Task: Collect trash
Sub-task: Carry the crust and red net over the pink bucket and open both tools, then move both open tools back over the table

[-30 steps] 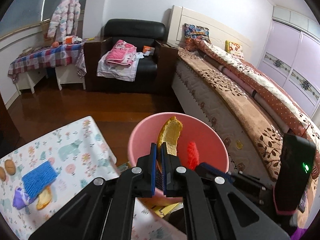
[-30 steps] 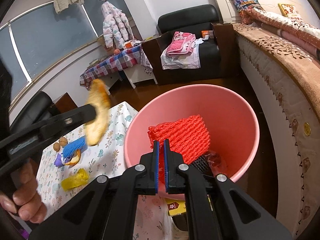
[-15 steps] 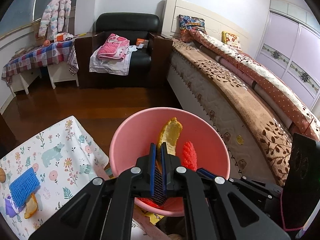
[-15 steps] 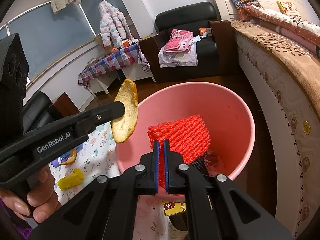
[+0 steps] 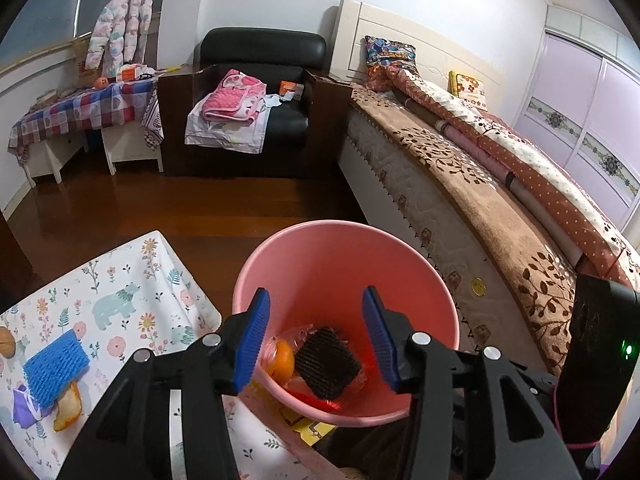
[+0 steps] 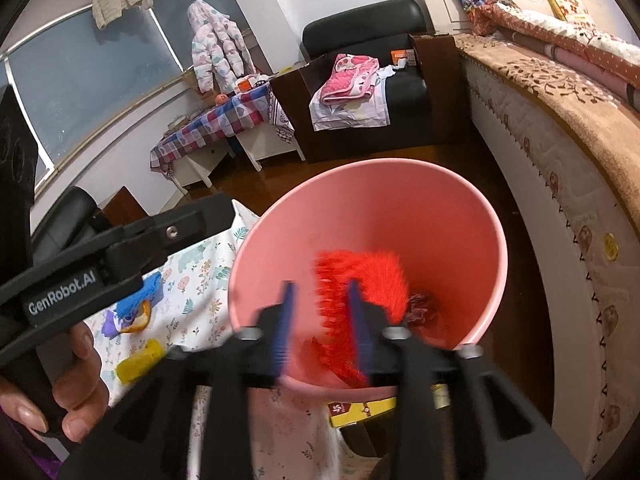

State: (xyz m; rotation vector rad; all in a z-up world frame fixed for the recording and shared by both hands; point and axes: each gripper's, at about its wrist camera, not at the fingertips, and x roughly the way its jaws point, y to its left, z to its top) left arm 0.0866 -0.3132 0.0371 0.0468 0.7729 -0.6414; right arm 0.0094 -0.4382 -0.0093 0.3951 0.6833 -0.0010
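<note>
Grippers both over the pink bin (image 5: 420, 256) to drop trash: left gripper (image 5: 316, 338) wide and empty, peel (image 5: 282, 362) below it; right gripper (image 6: 320, 320) has just parted, red net (image 6: 360, 280) loose between its jaws.

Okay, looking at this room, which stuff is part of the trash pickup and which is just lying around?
Part of the job:
- pink bin
- red foam net, dropping into the bin
- black foam net in the bin
- blue foam net and peel on the table
- yellow scrap

Just lying about:
- pink blanket
- bed pillow
- hanging jacket
</note>
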